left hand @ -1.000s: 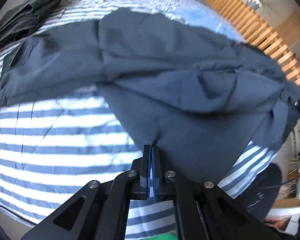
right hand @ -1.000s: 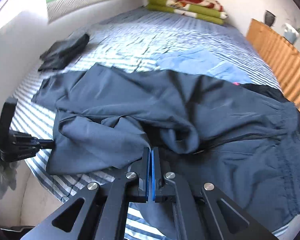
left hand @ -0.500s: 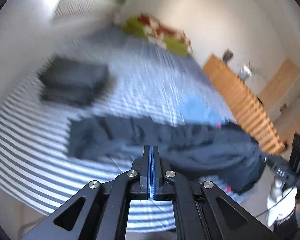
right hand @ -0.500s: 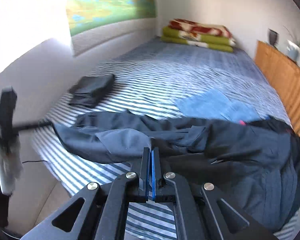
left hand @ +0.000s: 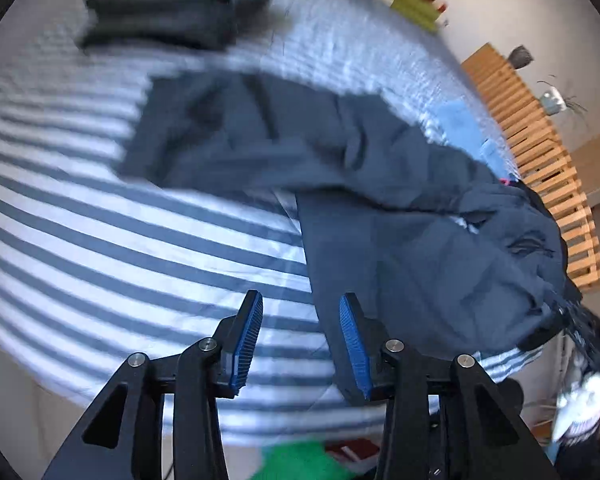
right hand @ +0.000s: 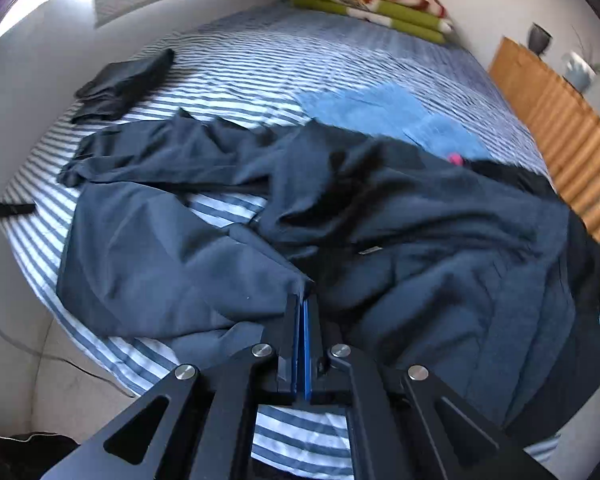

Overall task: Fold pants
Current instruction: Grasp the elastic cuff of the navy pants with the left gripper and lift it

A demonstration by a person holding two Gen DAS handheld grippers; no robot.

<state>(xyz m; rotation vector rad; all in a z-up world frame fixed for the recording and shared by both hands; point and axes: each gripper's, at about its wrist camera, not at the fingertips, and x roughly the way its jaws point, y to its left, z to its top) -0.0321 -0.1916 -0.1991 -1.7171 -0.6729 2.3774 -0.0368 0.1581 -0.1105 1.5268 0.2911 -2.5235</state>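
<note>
Dark navy pants (right hand: 380, 220) lie rumpled across the blue-and-white striped bed (right hand: 260, 52). One leg stretches left and the other leg (right hand: 160, 260) is spread toward the front edge. My right gripper (right hand: 302, 300) is shut on a fold of the pants near the crotch. My left gripper (left hand: 300, 300) hovers over the striped sheet (left hand: 120, 260) with its jaws opening. Its pads grip nothing, and the front leg's edge (left hand: 400, 240) runs beside the right finger (left hand: 352, 340). This view is motion-blurred.
A folded dark garment (right hand: 124, 80) lies at the far left of the bed. A light blue cloth (right hand: 380, 116) lies behind the pants. Folded green and red blankets (right hand: 372, 0) sit at the head. A wooden slatted frame (right hand: 560, 128) borders the right side.
The left gripper, shut on the pants a second ago, let go, swung up and away, and now stands open. The front leg lies flatter. The right gripper has kept its grip.
</note>
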